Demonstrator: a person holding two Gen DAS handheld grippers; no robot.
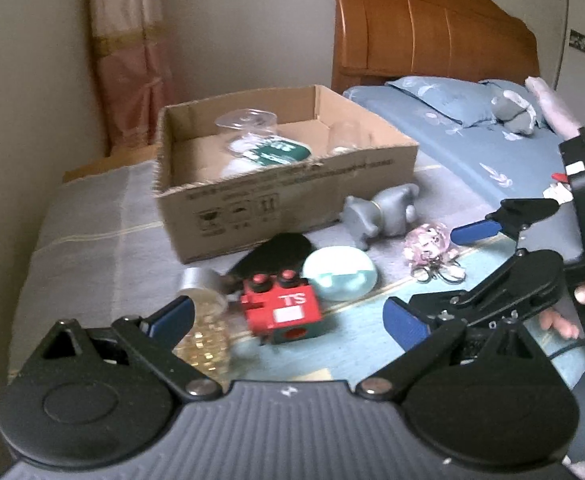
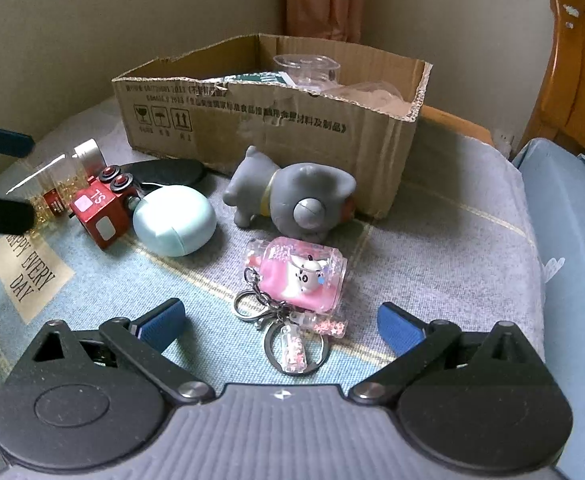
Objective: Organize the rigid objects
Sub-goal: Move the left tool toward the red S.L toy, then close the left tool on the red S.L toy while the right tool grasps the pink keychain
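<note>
A cardboard box (image 1: 292, 196) (image 2: 276, 120) stands at the back of the cloth-covered table, with a clear cup (image 1: 246, 124) and a green packet (image 1: 276, 152) inside. In front lie a red toy block (image 1: 280, 308) (image 2: 100, 210), a pale blue case (image 1: 340, 272) (image 2: 174, 220), a grey toy animal (image 1: 380, 212) (image 2: 292, 200), a pink keychain (image 1: 428, 246) (image 2: 300, 280), a clear bottle with gold bits (image 1: 202, 320) (image 2: 58, 184) and a black flat object (image 1: 276, 252) (image 2: 168, 172). My left gripper (image 1: 288, 320) is open just before the red block. My right gripper (image 2: 282, 324) is open around the keychain rings; it also shows in the left wrist view (image 1: 440, 276).
A bed with blue bedding (image 1: 472, 132) and a wooden headboard (image 1: 432, 28) is to the right of the table. A wall and a pink curtain (image 1: 128, 52) are behind the box. A cloth label reading "HAPPY EVERY DAY" (image 2: 28, 272) lies at the table's left.
</note>
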